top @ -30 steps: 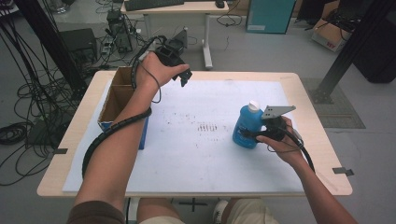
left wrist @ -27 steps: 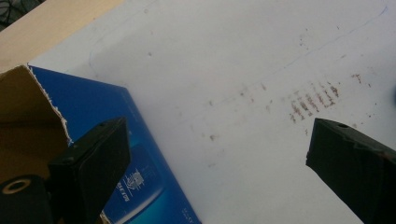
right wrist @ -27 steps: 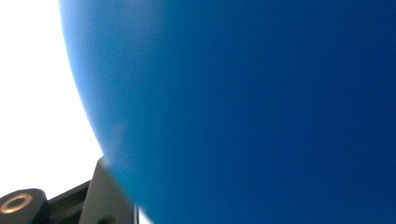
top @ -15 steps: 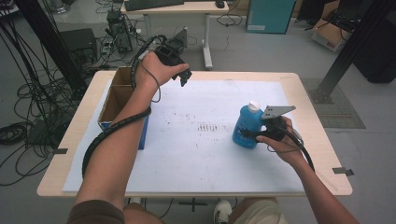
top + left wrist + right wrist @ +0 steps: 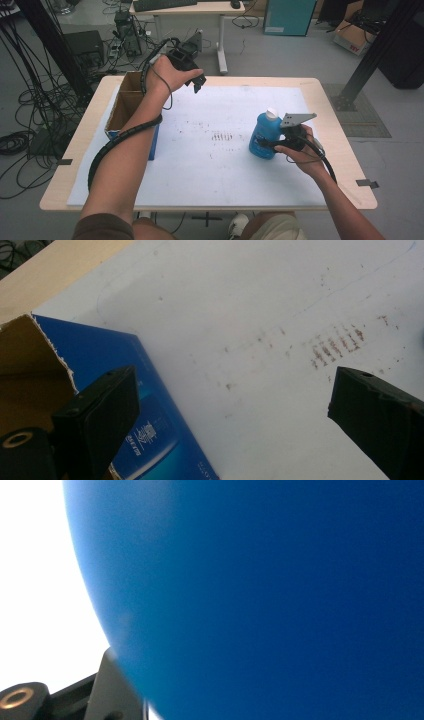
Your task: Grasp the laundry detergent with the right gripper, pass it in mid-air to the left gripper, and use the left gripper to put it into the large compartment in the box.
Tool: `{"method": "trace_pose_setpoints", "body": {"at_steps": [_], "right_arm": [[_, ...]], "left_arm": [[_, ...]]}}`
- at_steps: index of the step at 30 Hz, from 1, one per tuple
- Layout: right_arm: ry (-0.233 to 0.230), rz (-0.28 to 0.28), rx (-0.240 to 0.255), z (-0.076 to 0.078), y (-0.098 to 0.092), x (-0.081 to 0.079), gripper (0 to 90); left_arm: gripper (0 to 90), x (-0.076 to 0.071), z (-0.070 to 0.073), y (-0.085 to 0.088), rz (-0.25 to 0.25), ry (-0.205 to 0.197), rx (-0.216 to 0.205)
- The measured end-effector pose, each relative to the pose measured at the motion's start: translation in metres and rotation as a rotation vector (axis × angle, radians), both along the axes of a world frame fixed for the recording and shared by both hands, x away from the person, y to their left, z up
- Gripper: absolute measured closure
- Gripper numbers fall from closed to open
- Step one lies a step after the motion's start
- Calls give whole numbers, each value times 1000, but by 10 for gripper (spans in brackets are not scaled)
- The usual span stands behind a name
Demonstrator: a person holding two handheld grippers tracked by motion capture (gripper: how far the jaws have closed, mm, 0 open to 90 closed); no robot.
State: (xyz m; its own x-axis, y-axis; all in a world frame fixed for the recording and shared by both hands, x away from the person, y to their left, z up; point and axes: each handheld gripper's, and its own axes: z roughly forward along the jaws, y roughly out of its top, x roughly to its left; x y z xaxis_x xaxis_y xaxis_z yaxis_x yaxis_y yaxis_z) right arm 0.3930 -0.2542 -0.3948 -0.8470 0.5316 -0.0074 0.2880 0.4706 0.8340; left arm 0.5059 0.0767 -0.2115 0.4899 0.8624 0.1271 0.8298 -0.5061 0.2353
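The blue plastic bottle with a white cap [image 5: 265, 136] stands upright on the white sheet [image 5: 215, 165] that covers the light wooden table [image 5: 345, 150], its long axis vertical, and everything else is best placed from it. The right gripper [image 5: 278, 143] comes in level from the bottle's right, the side away from the box, with its jaws around the lower body; in the right gripper view the blue wall [image 5: 280, 600] sits hard against the camera, so the grip looks closed on the bottle, though the far jaw is hidden behind it. That makes the right hand by far the nearer one. The left gripper [image 5: 196, 83] is held up in the air well away to the bottle's far left, above the back edge of the sheet, jaws spread wide with nothing between them [image 5: 235, 415]. The open cardboard box with blue printed sides [image 5: 131, 112] stands well to the bottle's left, at the table's left edge. Between bottle and box lies only bare sheet with faint brown scuff marks [image 5: 222, 136]; I judge nothing blocks a lift or a carry leftward.
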Motion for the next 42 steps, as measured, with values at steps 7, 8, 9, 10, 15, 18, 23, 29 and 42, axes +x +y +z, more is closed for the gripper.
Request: {"method": "trace_pose_setpoints", "body": {"at_steps": [7, 8, 9, 10, 15, 18, 23, 29, 42], "right_arm": [[1, -2, -1, 0, 0, 0, 441], [0, -2, 0, 0, 0, 0, 441], [1, 0, -2, 0, 0, 0, 441], [0, -1, 0, 0, 0, 0, 441], [3, 0, -1, 0, 0, 0, 441], [7, -2, 1, 0, 0, 0, 441], [8, -4, 1, 1, 0, 0, 441], [25, -14, -3, 2, 1, 1, 441], [68, -21, -8, 6, 3, 8, 443]], "left_arm": [[66, 1, 0, -1, -11, 4, 2], [66, 1, 0, -1, -12, 5, 4], [66, 2, 0, -1, -14, 5, 5], [66, 2, 0, -1, -14, 5, 4], [66, 0, 1, 0, -17, 1, 1], [67, -1, 2, 1, -18, 1, 1], [67, -3, 4, 2, -26, 0, -1], [68, -5, 8, 1, -43, -4, 10], [66, -11, 15, 9, -125, -1, 6]]}}
